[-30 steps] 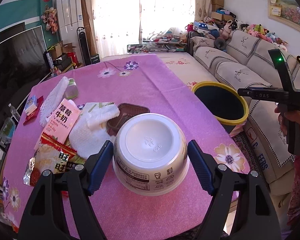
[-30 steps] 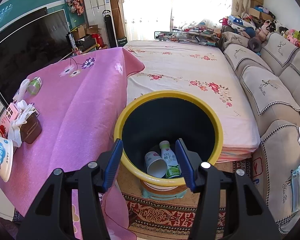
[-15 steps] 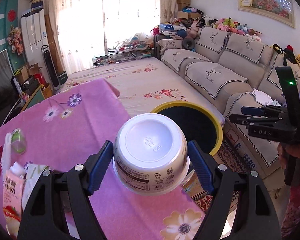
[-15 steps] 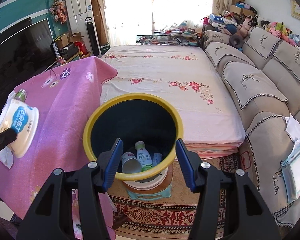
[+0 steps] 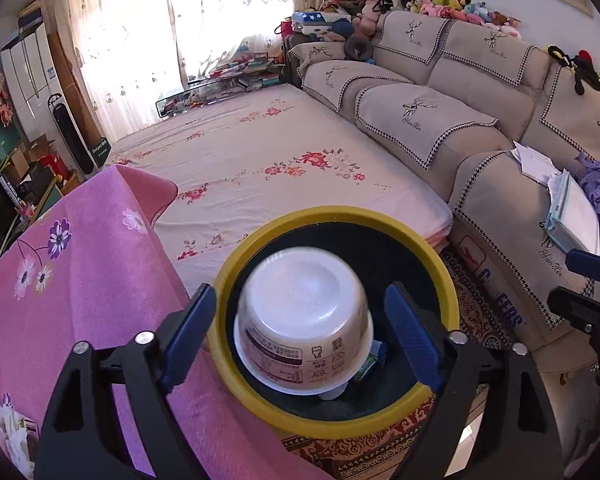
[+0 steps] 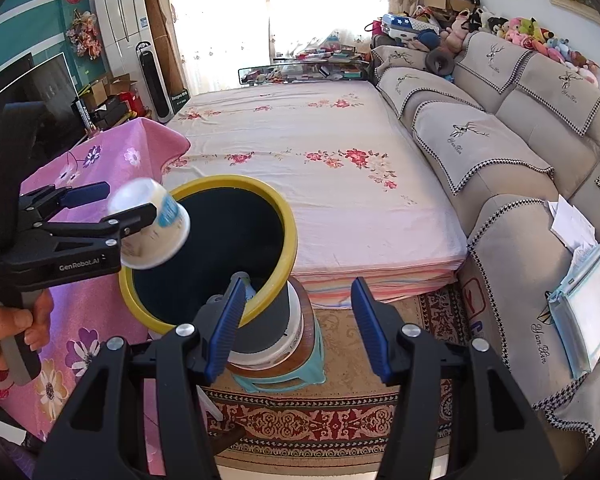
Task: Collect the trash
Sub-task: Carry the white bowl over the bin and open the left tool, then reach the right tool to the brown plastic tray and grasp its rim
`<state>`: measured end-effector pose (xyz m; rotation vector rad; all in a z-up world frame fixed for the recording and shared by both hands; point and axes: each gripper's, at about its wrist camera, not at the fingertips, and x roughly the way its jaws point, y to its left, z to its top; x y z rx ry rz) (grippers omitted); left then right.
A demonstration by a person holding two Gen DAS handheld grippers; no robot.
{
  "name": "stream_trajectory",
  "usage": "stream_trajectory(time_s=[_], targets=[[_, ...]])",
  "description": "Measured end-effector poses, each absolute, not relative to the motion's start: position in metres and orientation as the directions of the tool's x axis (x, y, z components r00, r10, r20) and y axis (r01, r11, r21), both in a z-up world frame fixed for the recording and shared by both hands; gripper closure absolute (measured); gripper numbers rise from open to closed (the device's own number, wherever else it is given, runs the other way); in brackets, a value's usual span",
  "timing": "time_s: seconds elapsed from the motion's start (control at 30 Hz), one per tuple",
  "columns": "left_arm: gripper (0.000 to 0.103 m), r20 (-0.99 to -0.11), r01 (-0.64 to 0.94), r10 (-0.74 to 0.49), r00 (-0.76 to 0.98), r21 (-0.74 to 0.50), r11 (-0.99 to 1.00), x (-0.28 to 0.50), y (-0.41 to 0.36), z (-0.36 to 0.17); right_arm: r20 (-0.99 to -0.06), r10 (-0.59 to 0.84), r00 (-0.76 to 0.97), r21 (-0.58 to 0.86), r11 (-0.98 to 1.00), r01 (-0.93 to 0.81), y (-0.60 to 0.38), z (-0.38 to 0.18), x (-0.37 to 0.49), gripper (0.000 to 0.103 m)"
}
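Observation:
A white instant-noodle bowl (image 5: 304,312), upside down and motion-blurred, hangs over the mouth of the yellow-rimmed black bin (image 5: 340,216). My left gripper (image 5: 300,328) straddles it with its jaws opening, and a gap shows between each blue pad and the bowl's sides. From the right wrist view the bowl (image 6: 152,224) tilts over the bin's near-left rim (image 6: 288,232), beside the left gripper (image 6: 128,200) held by a hand. My right gripper (image 6: 298,320) stands open and empty, low beside the bin's right side. Earlier trash lies at the bottom of the bin (image 5: 370,364).
The table under a pink floral cloth (image 5: 80,280) borders the bin on the left, with leftover wrappers at its near corner (image 5: 4,436). A floral-sheeted mattress (image 5: 280,160) lies behind, and a beige sofa (image 5: 440,120) on the right. The bin stands on a stool (image 6: 300,376) over a patterned rug (image 6: 300,412).
My left gripper carried the bowl from the table rightward to above the bin, and its jaws have widened off the bowl. The right gripper drifted right, so the bin now sits left of its fingers.

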<state>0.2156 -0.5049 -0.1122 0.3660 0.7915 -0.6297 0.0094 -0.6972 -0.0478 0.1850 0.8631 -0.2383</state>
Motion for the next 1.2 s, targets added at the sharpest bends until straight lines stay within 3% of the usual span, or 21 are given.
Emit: stream_trajectory(time_s=[0.17,0.37,0.5,0.83,1.2], targets=[[0.014,-0.72,0.632,-0.42,0.553,0.034,0.775,0.215,-0.485,-0.093,-0.774,-0.129,0.62,0.062,0.959,0.277,-0.692,-0.051,0.01,0.051],[0.005,-0.631,0.612,-0.461,0.623,0.027,0.79,0.165,-0.407,-0.042,-0.78,-0.111,0.617,0.06,0.967,0.25,-0.678,-0.052,0.015,0.051],[0.005,-0.597,0.576,-0.443,0.668,0.038,0.817,0.136,-0.344,-0.021,-0.787,-0.088,0.611,0.059,0.975,0.215,-0.658,-0.054,0.023,0.051],[0.005,-0.586,0.339,-0.237,0.775,0.069,0.938,0.099,-0.165,-0.015,-0.774,0.023,0.633,0.052,0.998,0.027,-0.562,-0.039,0.051,0.051],[0.005,-0.59,0.152,-0.104,0.801,0.032,0.988,0.075,-0.028,-0.028,-0.783,0.264,0.563,0.068,0.936,-0.344,-0.398,-0.037,0.093,0.05]])
